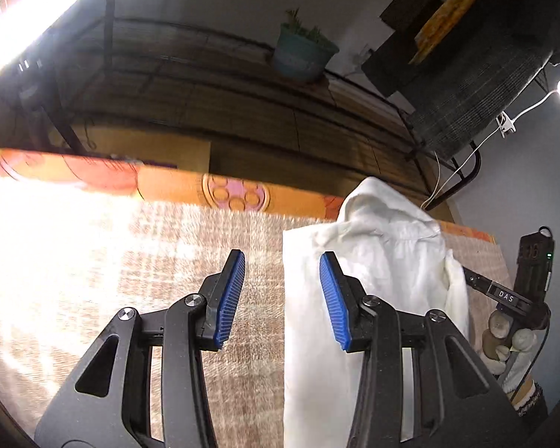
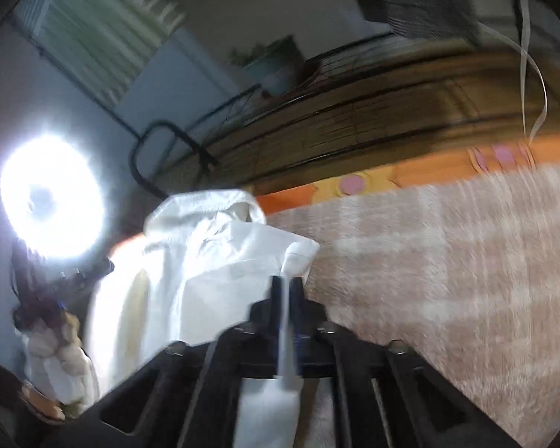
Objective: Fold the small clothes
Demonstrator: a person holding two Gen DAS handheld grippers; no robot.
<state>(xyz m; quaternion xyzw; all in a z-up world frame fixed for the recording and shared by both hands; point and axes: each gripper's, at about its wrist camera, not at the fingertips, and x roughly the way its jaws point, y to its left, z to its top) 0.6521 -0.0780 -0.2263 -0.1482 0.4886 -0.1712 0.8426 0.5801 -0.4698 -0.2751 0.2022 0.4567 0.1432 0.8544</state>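
Observation:
A white hooded garment (image 1: 384, 261) lies on a beige checked fleece blanket (image 1: 168, 261), hood toward the far edge. My left gripper (image 1: 283, 255) hovers over the garment's left edge, blue pads (image 1: 229, 298) apart with nothing pinched between them. In the right wrist view my right gripper (image 2: 287, 283) is shut on a strip of the same white garment (image 2: 212, 261). The strip rises from between the fingers to a lifted corner. A gloved hand (image 1: 511, 351) holds the right tool at the garment's right side.
An orange patterned sheet (image 1: 239, 194) borders the blanket's far edge. Behind it stands a dark metal bed frame with wooden slats (image 1: 242, 112), bearing a potted plant (image 1: 302, 52). A bright ring light (image 2: 52, 194) glares left of the garment. White cords (image 2: 534, 74) hang at the right.

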